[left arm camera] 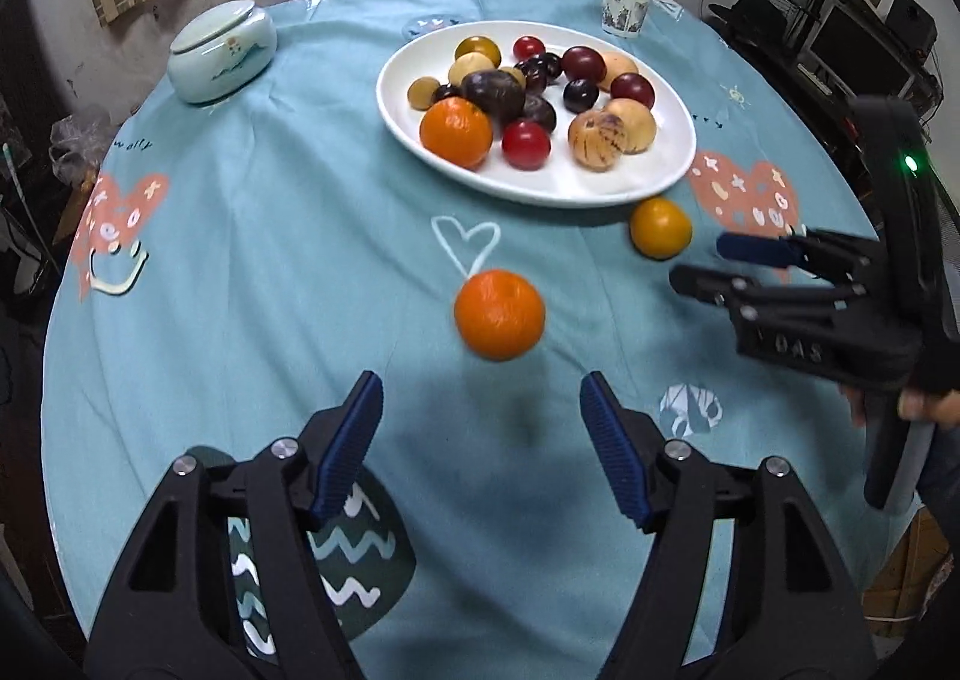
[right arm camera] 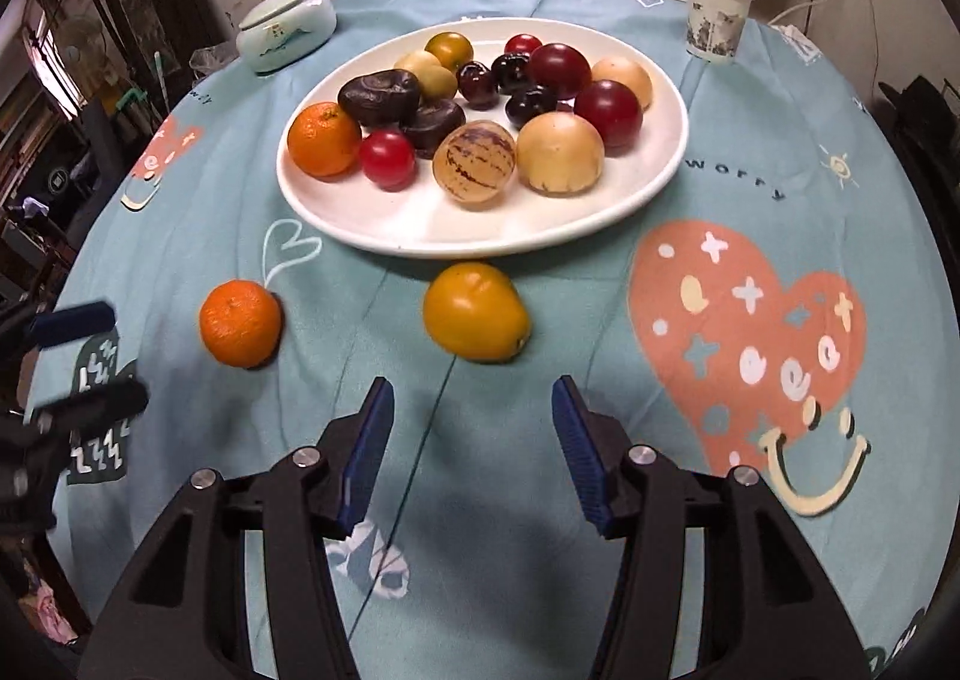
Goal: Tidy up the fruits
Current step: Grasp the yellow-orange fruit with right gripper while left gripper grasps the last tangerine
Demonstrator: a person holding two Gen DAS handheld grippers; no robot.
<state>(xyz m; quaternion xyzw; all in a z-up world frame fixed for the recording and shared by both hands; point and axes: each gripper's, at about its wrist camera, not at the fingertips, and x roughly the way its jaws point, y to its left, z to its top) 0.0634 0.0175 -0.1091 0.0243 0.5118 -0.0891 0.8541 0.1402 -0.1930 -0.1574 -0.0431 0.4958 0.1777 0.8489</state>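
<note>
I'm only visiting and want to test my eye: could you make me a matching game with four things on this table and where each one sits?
Things:
1. loose orange
2. yellow-orange fruit
3. paper cup
4. lidded ceramic jar

Places:
A. far right of the cloth, beyond the plate
B. on the cloth, right by the near rim of the white plate
C. far left of the cloth
D. on the cloth, ahead of the open left tongs

Pairs: 1-D, 2-B, 3-A, 4-C
</note>
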